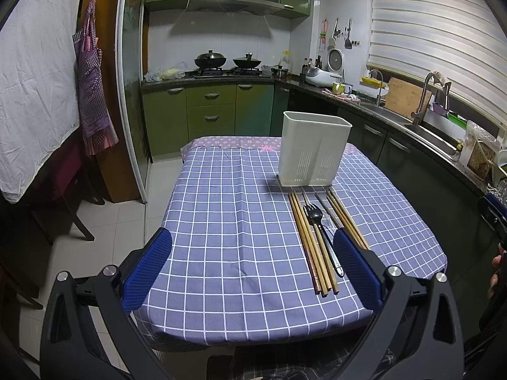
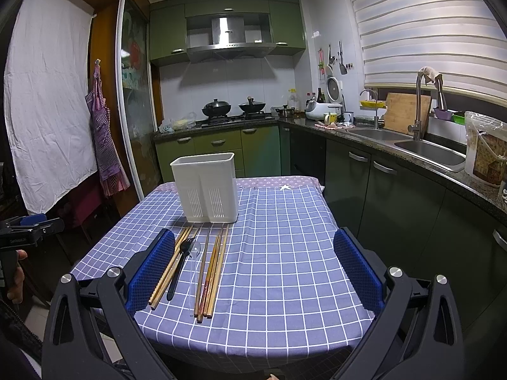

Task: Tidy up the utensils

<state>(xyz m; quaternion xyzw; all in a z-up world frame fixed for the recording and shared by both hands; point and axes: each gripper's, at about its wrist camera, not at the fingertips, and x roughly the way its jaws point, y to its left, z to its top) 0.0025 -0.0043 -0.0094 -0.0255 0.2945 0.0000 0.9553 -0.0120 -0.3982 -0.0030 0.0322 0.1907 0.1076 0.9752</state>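
Note:
A white plastic utensil holder [image 1: 313, 148] [image 2: 206, 186] with two slotted compartments stands upright on the checked tablecloth [image 1: 240, 221] [image 2: 285, 253]. In front of it lie several wooden chopsticks [image 1: 309, 240] [image 2: 212, 272], a black fork [image 1: 320, 231] [image 2: 180, 259] and a clear plastic spoon [image 2: 195, 253], all lengthwise. My left gripper [image 1: 252, 243] hovers open above the table's near edge, left of the utensils. My right gripper [image 2: 253, 243] is open too, to the right of the utensils. Neither holds anything.
Green kitchen cabinets [image 1: 209, 107] and a stove with two woks [image 2: 234, 107] stand behind the table. A counter with a steel sink [image 2: 427, 152] runs along the right. A dark wooden chair [image 1: 63, 190] and a hanging apron [image 1: 93, 88] are on the left.

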